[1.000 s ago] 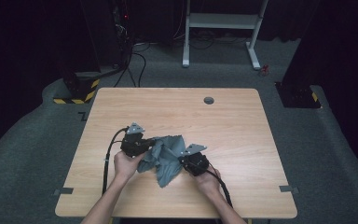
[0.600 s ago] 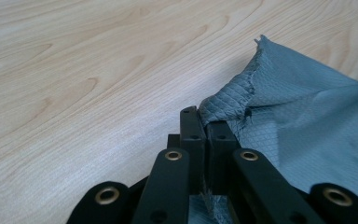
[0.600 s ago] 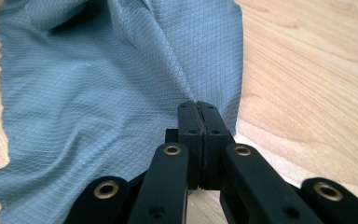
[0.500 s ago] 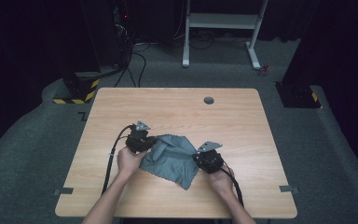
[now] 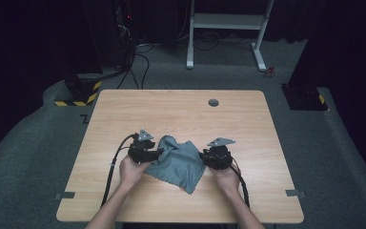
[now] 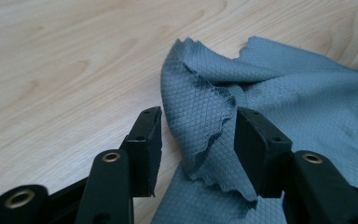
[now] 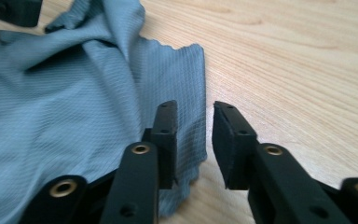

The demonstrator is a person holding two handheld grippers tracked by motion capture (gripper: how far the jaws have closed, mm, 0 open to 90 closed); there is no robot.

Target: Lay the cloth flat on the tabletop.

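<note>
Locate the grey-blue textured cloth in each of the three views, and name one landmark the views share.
High view: grey-blue textured cloth at near-centre of the table, between both grippers.
Left gripper view: right half, a fold lying between the jaws.
Right gripper view: left half, edge reaching the jaws.
Shared landmark: pale wooden tabletop.

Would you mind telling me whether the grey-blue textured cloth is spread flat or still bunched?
Mostly spread: the grey-blue textured cloth lies open on the wooden table, though its edge stays rumpled beside the left gripper.
</note>
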